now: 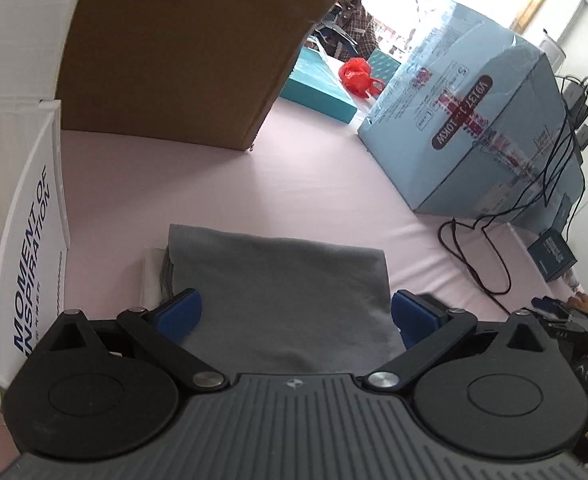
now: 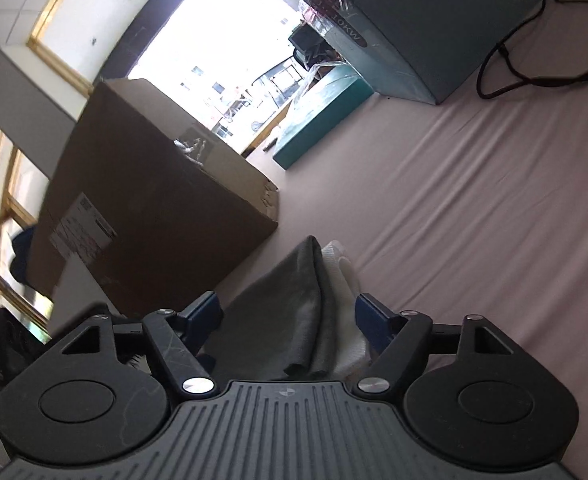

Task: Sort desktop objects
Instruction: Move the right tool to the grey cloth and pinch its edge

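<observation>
Left gripper (image 1: 296, 316): blue pads spread wide, one on each side of a folded grey cloth (image 1: 282, 292), not pinching it. Cloth is soft, matte knit, roughly rectangular w/ a rounded fold on its left side, lying flat on the pink sheet (image 1: 294, 184) that covers the counter, close to the near edge. A white padded item (image 1: 152, 276) peeks out under the cloth's left edge. Right gripper (image 2: 288, 320): also spread wide, pads either side of the same grey cloth (image 2: 278, 312); from this view the cloth rises into a draped ridge w/ the white quilted piece (image 2: 344, 280) touching it on the right; can't tell if the pads touch the fabric. Sheet is smooth w/ long shallow creases. At the left edge of the counter stands a white glossy box (image 1: 34, 248) w/ blue lettering. Behind the cloth, toward the far left, a big plain brown cardboard carton (image 1: 182, 48), corner crumpled, w/ a paper label visible in the right wrist view. Far right side: a large pale blue printed carton (image 1: 486, 128) wrapped in clear tape, black cables (image 1: 494, 248) looping over the sheet beside it. Betw. the two cartons, a flat teal box (image 1: 322, 88) w/ a crinkled red plastic bag (image 1: 358, 74) just beside it. A person (image 1: 358, 20) sits beyond the far edge.
</observation>
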